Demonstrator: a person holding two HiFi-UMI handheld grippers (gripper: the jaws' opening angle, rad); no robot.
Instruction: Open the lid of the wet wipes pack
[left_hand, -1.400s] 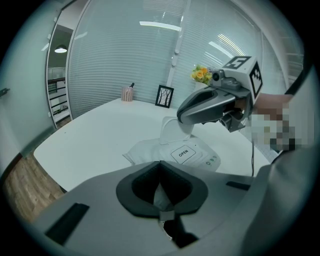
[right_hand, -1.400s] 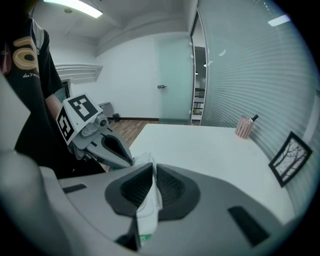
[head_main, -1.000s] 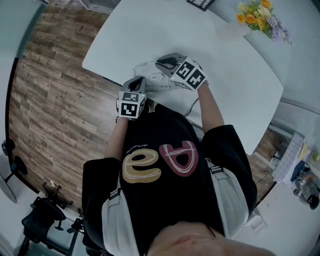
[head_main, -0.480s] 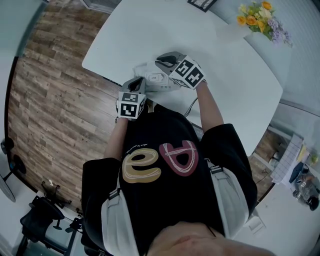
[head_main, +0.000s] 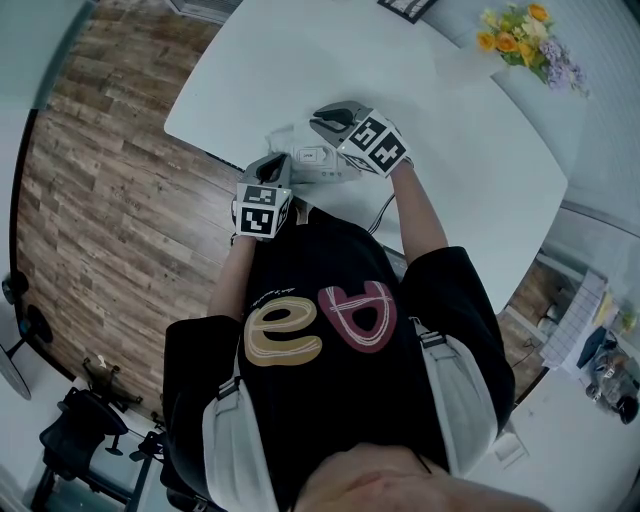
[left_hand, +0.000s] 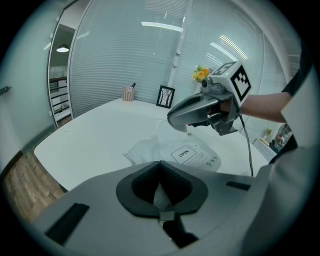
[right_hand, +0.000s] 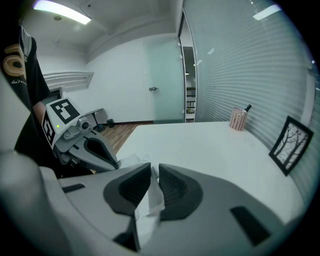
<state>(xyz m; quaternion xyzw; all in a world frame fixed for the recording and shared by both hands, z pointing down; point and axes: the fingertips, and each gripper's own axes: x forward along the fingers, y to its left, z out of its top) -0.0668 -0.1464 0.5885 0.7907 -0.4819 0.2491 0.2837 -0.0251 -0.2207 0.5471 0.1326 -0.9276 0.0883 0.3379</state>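
Close to the near edge of the desk (head_main: 450, 150), towards its left rounded corner: the wet wipes pack (head_main: 312, 157), white, lying flat, lid side up, with a label (left_hand: 184, 154) marked OPEN on top. One tool at each side of it.

Left tool (head_main: 277, 165) at the pack's near end, right by the desk edge, angled downward. Jaws together, pinching a thin wedge of the pack's pale wrapping (left_hand: 163, 197) between the pads. Rest of the pack stretching away from this tool towards the middle of the desk.

Right tool (head_main: 322, 122) over the far side of the pack, also angled downward, tips just above the pack's top and turned back towards the left tool. Jaws a narrow slit apart, just now easing wider, with a thin white sheet (right_hand: 152, 195) standing in the slit, against one pad and seemingly clear of the other. Cannot tell whether that sheet is a lid flap or loose wrapping. More crumpled white wrapping just beyond the tips, between the two tools.

Well apart from all this: flowers (head_main: 525, 35) near the far right corner, a picture frame (right_hand: 289, 145) and a pen pot (right_hand: 238, 119) along the far edge.
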